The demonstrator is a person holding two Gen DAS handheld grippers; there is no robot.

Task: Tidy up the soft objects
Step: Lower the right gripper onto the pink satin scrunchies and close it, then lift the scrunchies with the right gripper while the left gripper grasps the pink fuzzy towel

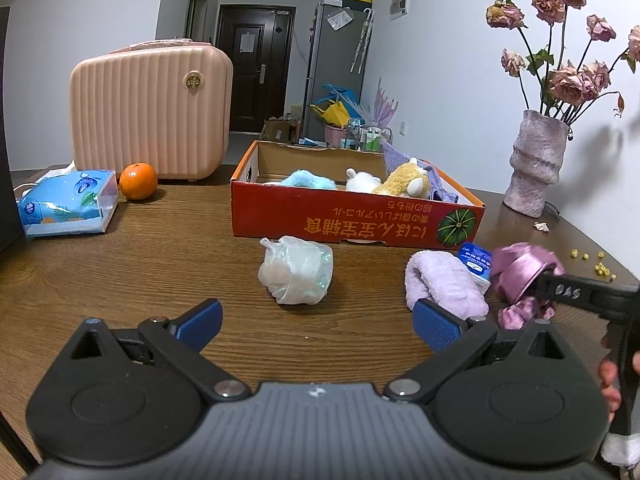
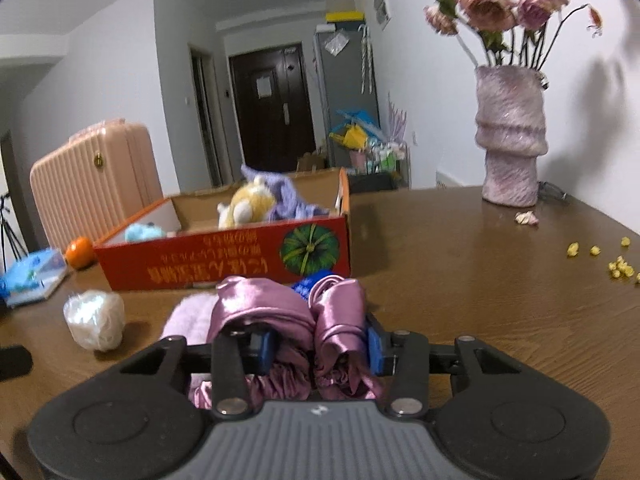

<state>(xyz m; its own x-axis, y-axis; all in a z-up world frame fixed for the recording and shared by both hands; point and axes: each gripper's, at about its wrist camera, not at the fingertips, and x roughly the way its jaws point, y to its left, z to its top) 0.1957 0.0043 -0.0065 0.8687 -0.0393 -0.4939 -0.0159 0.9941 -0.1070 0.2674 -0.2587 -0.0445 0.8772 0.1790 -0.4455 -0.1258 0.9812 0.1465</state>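
Clamping the pink satin cloth [image 2: 316,320], right gripper [image 2: 320,350] sits near the red box [image 2: 224,264], on the table's [image 2: 480,300] right side. Left gripper [image 1: 316,326] spread wide, holding nothing, plastic-wrapped bundle [image 1: 296,274] just beyond.

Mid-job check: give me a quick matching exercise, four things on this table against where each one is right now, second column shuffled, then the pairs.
Things:
1. satin bonnet
2. yellow plush toy
3. plastic-wrapped bundle
4. orange

Places:
A. on the table in front of the red box, ahead of the open left gripper
B. between the tissue pack and the pink case
C. pinched between the right gripper fingers
D. inside the red box, next to the purple cloth

Pairs: 1-C, 2-D, 3-A, 4-B
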